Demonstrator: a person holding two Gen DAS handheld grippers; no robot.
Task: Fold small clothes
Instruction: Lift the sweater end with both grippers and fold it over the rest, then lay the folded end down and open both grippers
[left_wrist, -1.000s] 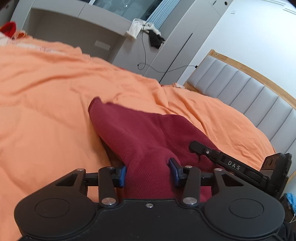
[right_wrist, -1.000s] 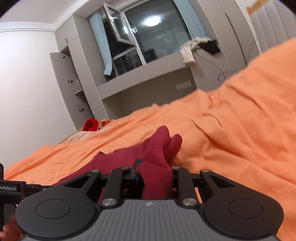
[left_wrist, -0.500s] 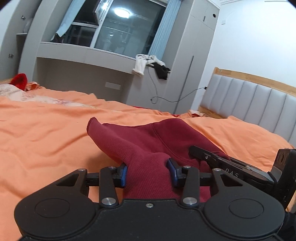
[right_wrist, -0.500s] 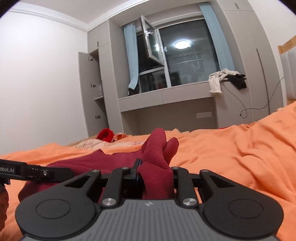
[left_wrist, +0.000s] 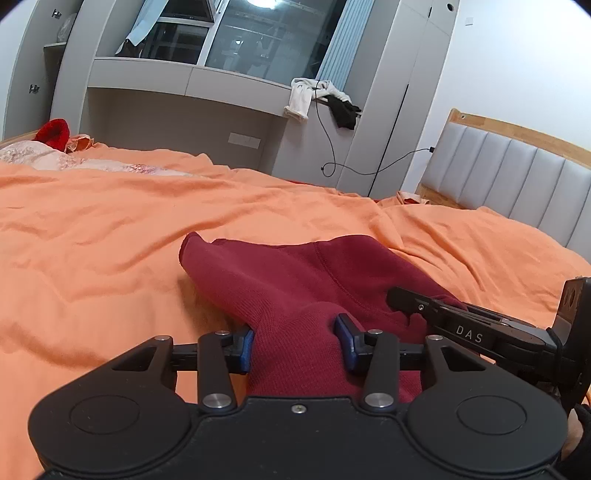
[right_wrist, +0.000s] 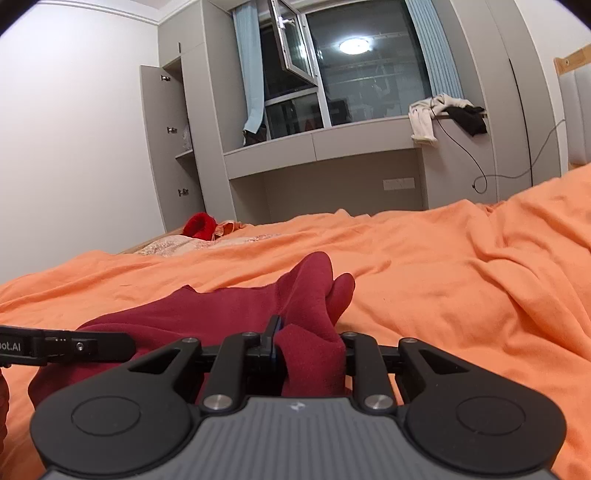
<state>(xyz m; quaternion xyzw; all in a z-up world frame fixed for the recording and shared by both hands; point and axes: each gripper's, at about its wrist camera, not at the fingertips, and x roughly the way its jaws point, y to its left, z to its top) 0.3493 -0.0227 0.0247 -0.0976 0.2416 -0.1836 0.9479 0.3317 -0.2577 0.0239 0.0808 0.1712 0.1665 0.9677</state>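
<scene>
- The left gripper (left_wrist: 295, 341) pinches a bunched fold of the dark red knit garment (left_wrist: 295, 273) between its blue pads (left_wrist: 347, 343).
- The right gripper (right_wrist: 308, 354) is clamped on another gathered edge of the same garment, which lies on the orange bedspread (left_wrist: 110, 236).
- Around the bed: a grey padded headboard (left_wrist: 517, 177), a night window (right_wrist: 354, 74), and grey built-in cabinets (right_wrist: 321, 147).
- Readable lettering: "DAS" on the right tool and "bot.AI" on the left one.
</scene>
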